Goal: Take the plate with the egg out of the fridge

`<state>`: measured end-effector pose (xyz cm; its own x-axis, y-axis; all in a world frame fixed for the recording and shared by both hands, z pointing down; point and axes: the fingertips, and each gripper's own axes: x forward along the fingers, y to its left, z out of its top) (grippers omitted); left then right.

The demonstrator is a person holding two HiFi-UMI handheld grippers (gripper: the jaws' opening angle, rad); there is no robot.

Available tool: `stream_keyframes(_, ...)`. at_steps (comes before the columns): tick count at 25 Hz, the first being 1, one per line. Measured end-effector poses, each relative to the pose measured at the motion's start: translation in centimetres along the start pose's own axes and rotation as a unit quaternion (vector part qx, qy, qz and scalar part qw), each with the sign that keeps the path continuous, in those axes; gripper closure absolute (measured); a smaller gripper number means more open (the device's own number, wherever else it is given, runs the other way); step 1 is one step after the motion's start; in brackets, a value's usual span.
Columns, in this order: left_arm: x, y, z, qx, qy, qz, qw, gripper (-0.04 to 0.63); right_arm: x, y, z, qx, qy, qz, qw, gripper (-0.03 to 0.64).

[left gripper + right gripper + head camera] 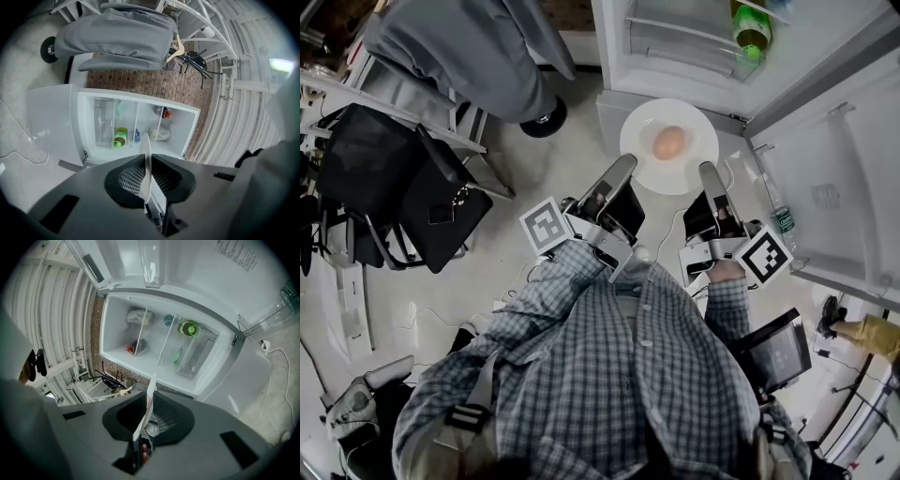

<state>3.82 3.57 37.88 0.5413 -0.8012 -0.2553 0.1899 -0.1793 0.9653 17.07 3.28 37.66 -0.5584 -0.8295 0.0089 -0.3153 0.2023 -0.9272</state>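
A white plate (pixel 689 169) carrying a brown egg (pixel 668 142) hangs over the floor just in front of the open fridge (pixel 675 56). My left gripper (pixel 625 170) is shut on the plate's left rim and my right gripper (pixel 709 172) is shut on its right rim. In the left gripper view the plate (pixel 146 164) shows edge-on, pinched between the jaws of the left gripper (pixel 146 161). The right gripper view shows the same thin white edge of the plate (pixel 149 401) clamped in the right gripper (pixel 150 399). The egg is hidden in both gripper views.
The fridge door (pixel 834 178) stands open at the right with a bottle (pixel 784 225) in its rack. A green bottle (pixel 752 33) lies on a fridge shelf. A grey garment (pixel 478 56), a black bag (pixel 441 202) and a rack stand to the left. Cables run on the floor.
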Motion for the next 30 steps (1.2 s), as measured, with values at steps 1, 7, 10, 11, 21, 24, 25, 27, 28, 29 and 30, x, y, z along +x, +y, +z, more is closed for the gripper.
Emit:
stream_keyframes(1, 0.0, 0.1, 0.2, 0.0, -0.001, -0.001, 1.0, 0.548, 0.2, 0.0, 0.0, -0.001, 0.001, -0.001, 1.0, 0.571)
stream_keyframes(7, 0.5, 0.3, 1.2, -0.005, -0.001, -0.005, 1.0, 0.548, 1.1, -0.3, 0.0, 0.013, -0.011, -0.004, 1.0, 0.572)
stream_keyframes(10, 0.8, 0.4, 1.4, -0.002, 0.002, -0.008, 1.0, 0.548, 1.3, -0.3, 0.1, 0.011, -0.011, -0.006, 1.0, 0.572)
stream_keyframes(11, 0.8, 0.3, 1.4, -0.002, 0.003, -0.01, 0.9999, 0.548, 1.3, -0.3, 0.2, 0.009, -0.011, -0.006, 1.0, 0.572)
stream_keyframes(21, 1.3, 0.2, 1.8, -0.009, 0.004, -0.015, 0.9998, 0.548, 1.8, 0.0, 0.5, 0.004, -0.013, -0.002, 1.0, 0.572)
stream_keyframes(24, 1.4, 0.2, 1.8, -0.011, 0.005, -0.015, 0.9998, 0.548, 1.8, 0.0, 0.6, 0.003, -0.014, -0.004, 1.0, 0.572)
stream_keyframes(25, 1.4, 0.2, 1.8, -0.011, 0.005, -0.014, 0.9998, 0.548, 1.7, 0.0, 0.6, 0.003, -0.014, -0.004, 1.0, 0.572)
stream_keyframes(27, 1.5, 0.3, 1.8, -0.012, 0.005, -0.014, 0.9998, 0.548, 1.7, -0.1, 0.6, 0.004, -0.015, -0.005, 1.0, 0.572)
stream_keyframes(28, 1.5, 0.3, 1.7, -0.012, 0.006, -0.014, 0.9998, 0.548, 1.7, -0.1, 0.6, 0.005, -0.015, -0.005, 1.0, 0.572)
stream_keyframes(29, 1.5, 0.4, 1.7, -0.013, 0.006, -0.014, 0.9998, 0.548, 1.7, -0.1, 0.6, 0.005, -0.015, -0.006, 1.0, 0.571)
stream_keyframes(30, 1.5, 0.4, 1.7, -0.014, 0.006, -0.014, 0.9998, 0.548, 1.7, -0.2, 0.6, 0.004, -0.015, -0.007, 1.0, 0.572)
